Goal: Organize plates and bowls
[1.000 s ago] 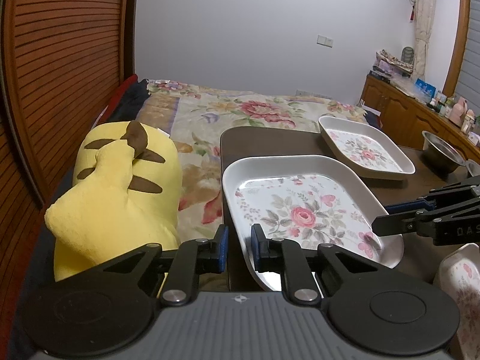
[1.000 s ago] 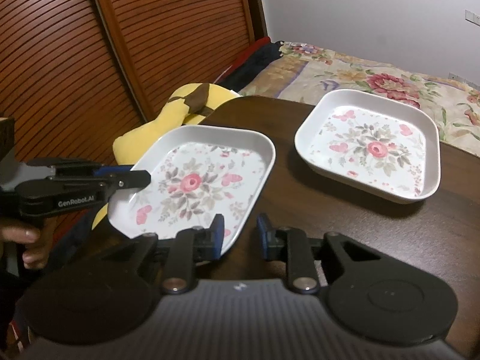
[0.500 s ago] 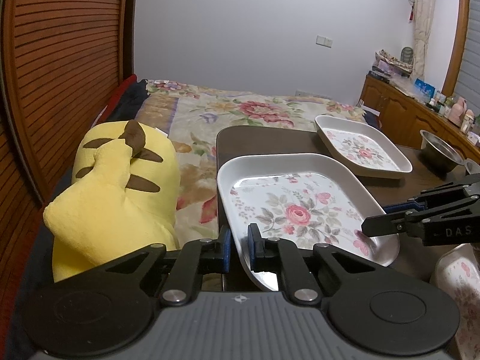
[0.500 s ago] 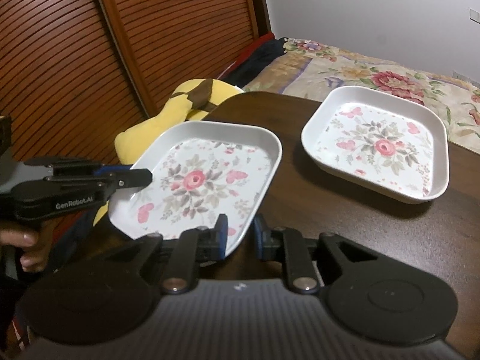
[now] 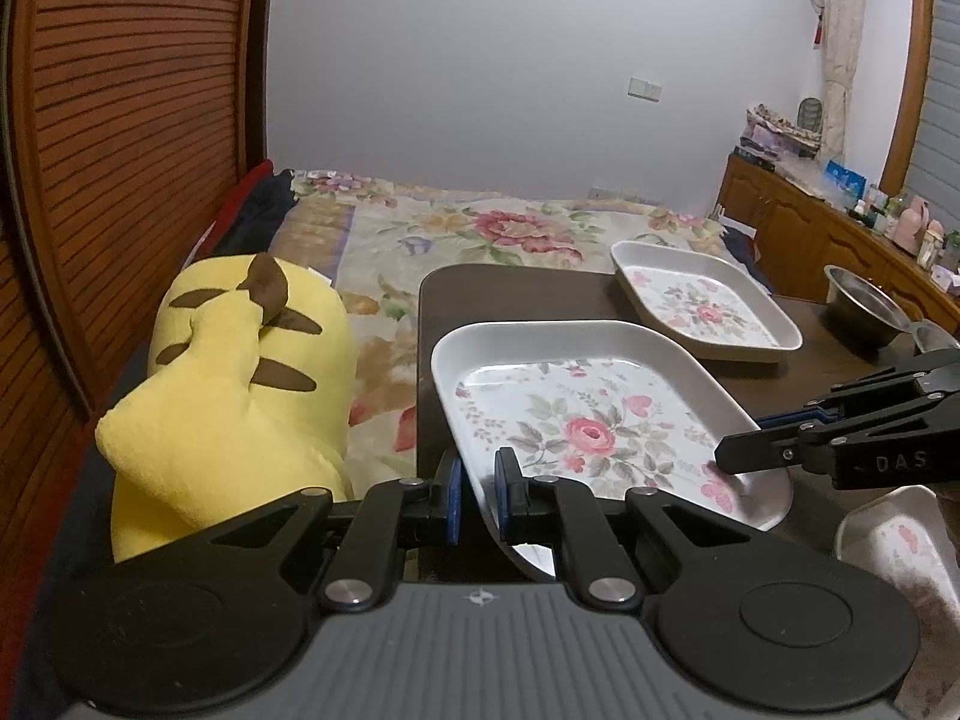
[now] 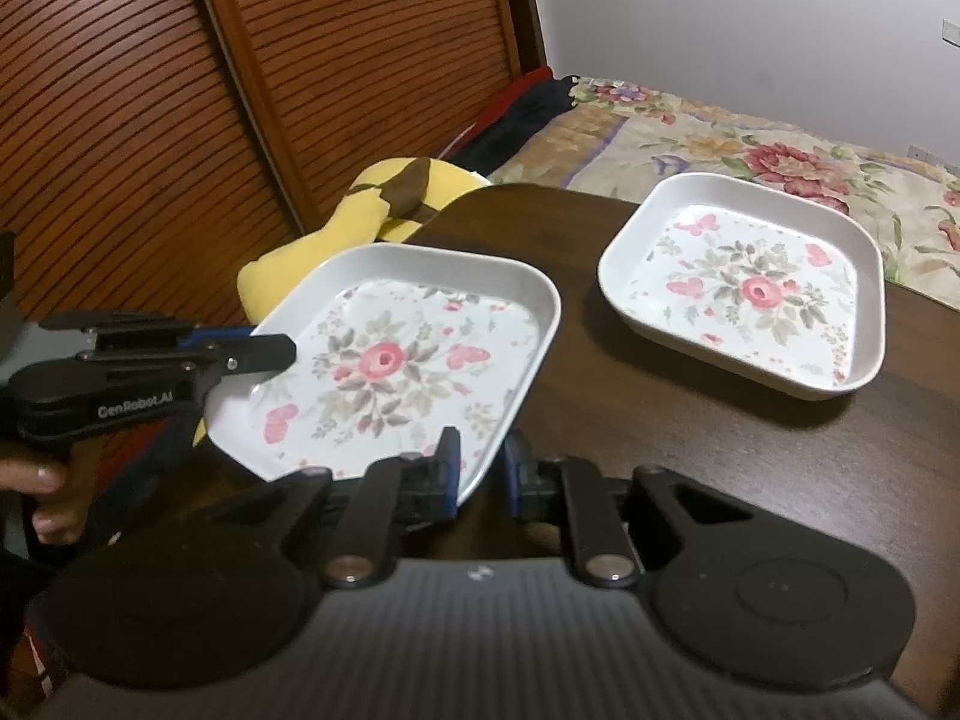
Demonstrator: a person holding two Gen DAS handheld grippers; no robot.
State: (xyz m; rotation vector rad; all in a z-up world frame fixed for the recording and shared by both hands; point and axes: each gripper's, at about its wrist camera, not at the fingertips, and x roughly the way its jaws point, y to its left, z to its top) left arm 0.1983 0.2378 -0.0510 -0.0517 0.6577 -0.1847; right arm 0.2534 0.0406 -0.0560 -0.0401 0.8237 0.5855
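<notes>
The near floral plate (image 5: 591, 420) sits at the desk's (image 6: 690, 438) corner next to the bed (image 5: 480, 234), overhanging its edge and looking tipped, perhaps partly lifted; whether it touches the wood I cannot tell. Both grippers pinch its rim: the left gripper (image 5: 477, 495) has closed on the edge over the desk's bedside edge, and the right gripper (image 6: 480, 471) has closed on the opposite rim.

Judging by this, the sorting is barely begun. A second floral plate (image 6: 750, 288) lies alone further along the desk toward the bed, a third floral dish (image 5: 900, 546) shows at the near edge, and a steel bowl (image 5: 861, 306) stands at the far side; nothing is stacked.

The held plate is a shallow white rounded-square dish with a raised rim, a pink rose at its centre, and scattered leaves and butterflies. Its glazed surface looks slippery, so a thin two-sided rim grip could slide.
</notes>
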